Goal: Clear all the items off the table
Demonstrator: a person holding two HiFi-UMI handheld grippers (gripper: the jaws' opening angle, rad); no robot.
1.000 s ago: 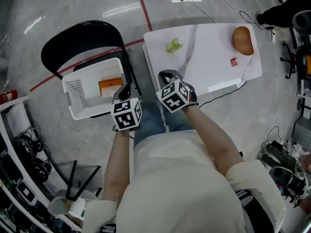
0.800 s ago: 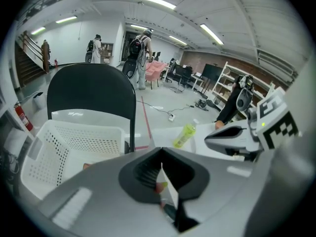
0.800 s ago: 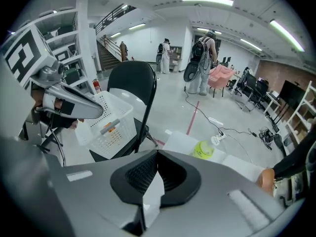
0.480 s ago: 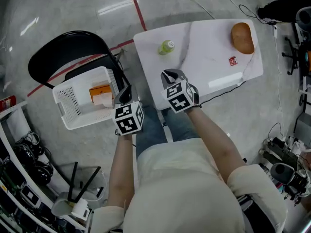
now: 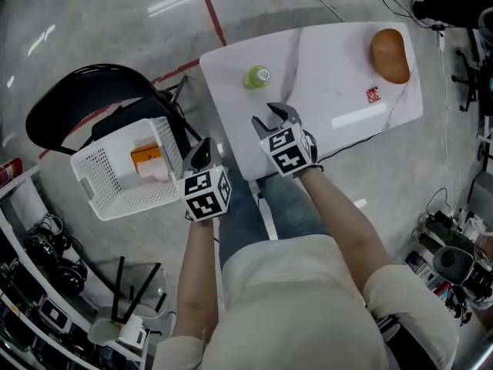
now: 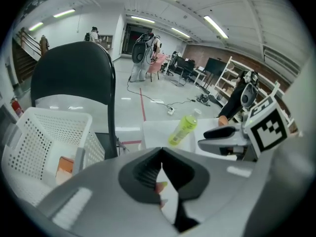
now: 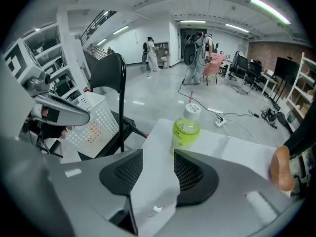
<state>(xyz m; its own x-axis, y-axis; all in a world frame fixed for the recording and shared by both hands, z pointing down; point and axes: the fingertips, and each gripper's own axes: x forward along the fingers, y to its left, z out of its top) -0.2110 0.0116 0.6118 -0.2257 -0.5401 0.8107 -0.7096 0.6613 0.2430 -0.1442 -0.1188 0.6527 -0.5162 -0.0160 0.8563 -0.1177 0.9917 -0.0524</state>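
- Left gripper (image 5: 202,151), centre left of the head view: jaws pressed together, nothing held. It is beside the white basket (image 5: 115,203).
- White basket: sits on a black chair (image 5: 69,106), holds an orange packet (image 5: 145,156).
- Right gripper (image 5: 276,118), centre: jaws have just been opening and stand partly apart, nothing between them. It is over the near edge of the white table (image 5: 339,75).
- Green bottle (image 5: 257,76): upright on the table, just beyond the right gripper.
- Brown loaf-shaped item (image 5: 390,55) and small red item (image 5: 373,95): upper right of the tabletop.

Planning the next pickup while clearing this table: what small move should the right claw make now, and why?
Probably ease the right claw forward toward the green bottle: its jaws have just been opening, nothing sits between them yet, and the bottle stands upright just ahead on the white table.
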